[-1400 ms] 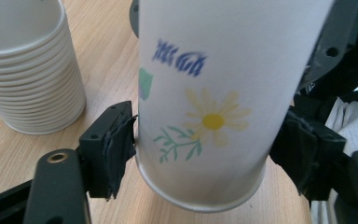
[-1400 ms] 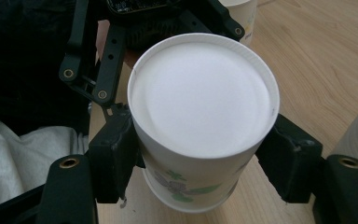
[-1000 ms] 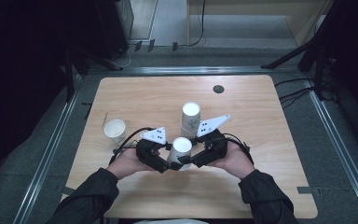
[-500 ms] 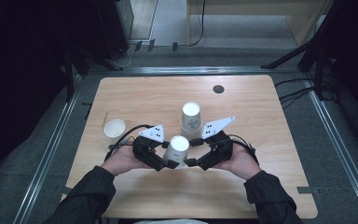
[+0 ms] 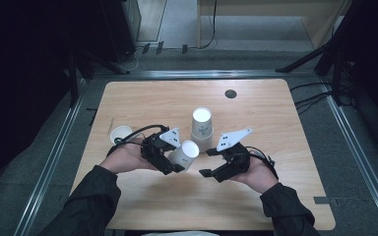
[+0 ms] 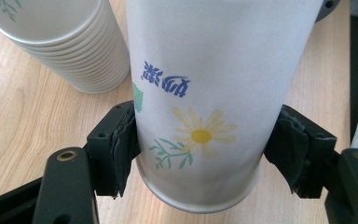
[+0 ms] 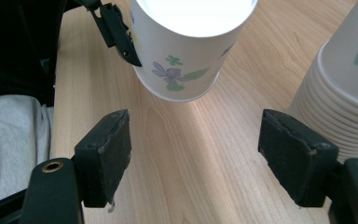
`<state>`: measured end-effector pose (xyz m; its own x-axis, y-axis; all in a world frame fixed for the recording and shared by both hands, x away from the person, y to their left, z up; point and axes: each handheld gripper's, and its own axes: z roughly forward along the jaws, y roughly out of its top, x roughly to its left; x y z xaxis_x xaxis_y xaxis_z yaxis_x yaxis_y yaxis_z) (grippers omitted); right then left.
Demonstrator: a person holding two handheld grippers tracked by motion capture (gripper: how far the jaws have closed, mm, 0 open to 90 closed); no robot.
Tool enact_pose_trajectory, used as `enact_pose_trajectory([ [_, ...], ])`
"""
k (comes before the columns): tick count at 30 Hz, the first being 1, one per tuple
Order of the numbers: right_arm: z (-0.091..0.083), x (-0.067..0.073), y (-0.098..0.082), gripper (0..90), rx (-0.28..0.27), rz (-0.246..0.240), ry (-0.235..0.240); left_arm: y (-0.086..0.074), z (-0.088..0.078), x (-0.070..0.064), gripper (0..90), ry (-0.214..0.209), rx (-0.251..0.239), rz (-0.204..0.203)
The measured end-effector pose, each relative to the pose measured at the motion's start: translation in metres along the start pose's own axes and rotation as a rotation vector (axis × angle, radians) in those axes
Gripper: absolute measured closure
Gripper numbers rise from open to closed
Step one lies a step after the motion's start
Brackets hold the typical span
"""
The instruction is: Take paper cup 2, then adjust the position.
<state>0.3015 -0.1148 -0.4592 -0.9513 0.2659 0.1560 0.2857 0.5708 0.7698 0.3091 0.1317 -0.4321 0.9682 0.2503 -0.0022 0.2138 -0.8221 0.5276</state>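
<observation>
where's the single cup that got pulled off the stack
In the high view the paper cup sits clamped in the left gripper near the table's front middle, just in front of the cup stack.

A lab-like recording space: a bare wooden worktop (image 5: 275, 113) stands on grey floor, metal rails (image 5: 54, 157) running along both its sides, black stand legs (image 5: 320, 54) and loose cables (image 5: 310, 96) beyond its far edge, in surrounding darkness.

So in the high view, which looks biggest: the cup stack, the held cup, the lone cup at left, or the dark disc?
1. Cup stack
2. Held cup, lifted nearer the camera, so unsure
3. Lone cup
4. Dark disc
</observation>
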Motion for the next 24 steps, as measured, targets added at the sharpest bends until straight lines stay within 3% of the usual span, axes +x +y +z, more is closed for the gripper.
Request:
enact_pose_trajectory([
  [3,0.002,-0.001,-0.002,25.6,0.005,-0.004,0.003,0.002,0.003,0.001,29.3,0.005,0.023,0.006],
  [11,0.006,-0.006,-0.006,25.9,0.011,0.007,0.001,-0.004,0.017,0.001,29.3,0.044,0.139,0.025],
  [15,0.011,-0.007,-0.008,26.0,0.018,0.009,0.004,-0.005,0.023,-0.002,29.3,0.03,0.172,0.02],
  [18,0.014,-0.006,-0.006,26.0,0.009,0.0,0.009,-0.003,0.029,-0.005,29.3,0.015,0.21,0.038],
  [24,0.021,-0.004,-0.002,26.4,0.009,-0.018,0.045,0.0,0.036,-0.012,29.2,-0.011,0.229,0.048],
])
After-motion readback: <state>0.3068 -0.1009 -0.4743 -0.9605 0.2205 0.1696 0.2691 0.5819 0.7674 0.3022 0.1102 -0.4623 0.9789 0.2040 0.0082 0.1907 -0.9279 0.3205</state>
